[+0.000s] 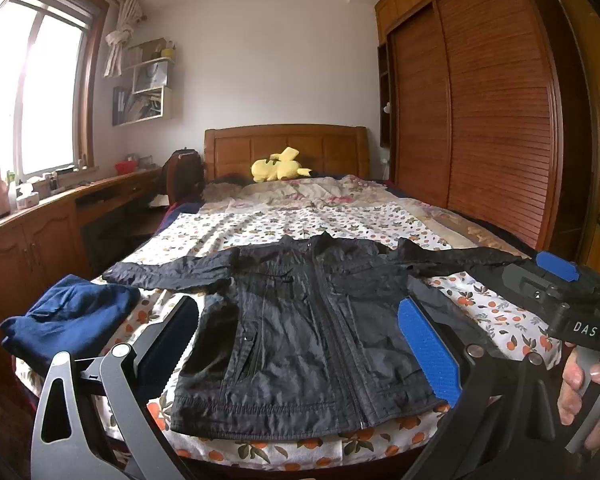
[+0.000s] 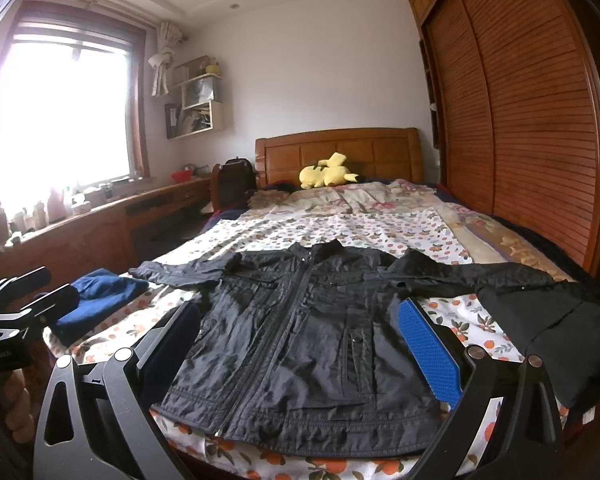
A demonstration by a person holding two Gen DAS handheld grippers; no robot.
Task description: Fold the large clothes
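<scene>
Two grippers, left [image 1: 300,344] and right [image 2: 300,344], hover with jaws wide over a black jacket [image 1: 300,320] spread flat, zipped, at the bed's [image 1: 480,300] foot. Folded blue garment [image 1: 72,316] lies beside its sleeve; yellow plush [image 1: 278,166] sits at the headboard.

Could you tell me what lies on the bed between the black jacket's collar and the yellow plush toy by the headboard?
Only bedding: between the black jacket and the yellow plush toy lie a fruit-print sheet and a floral quilt, clearest in the right wrist view.
</scene>
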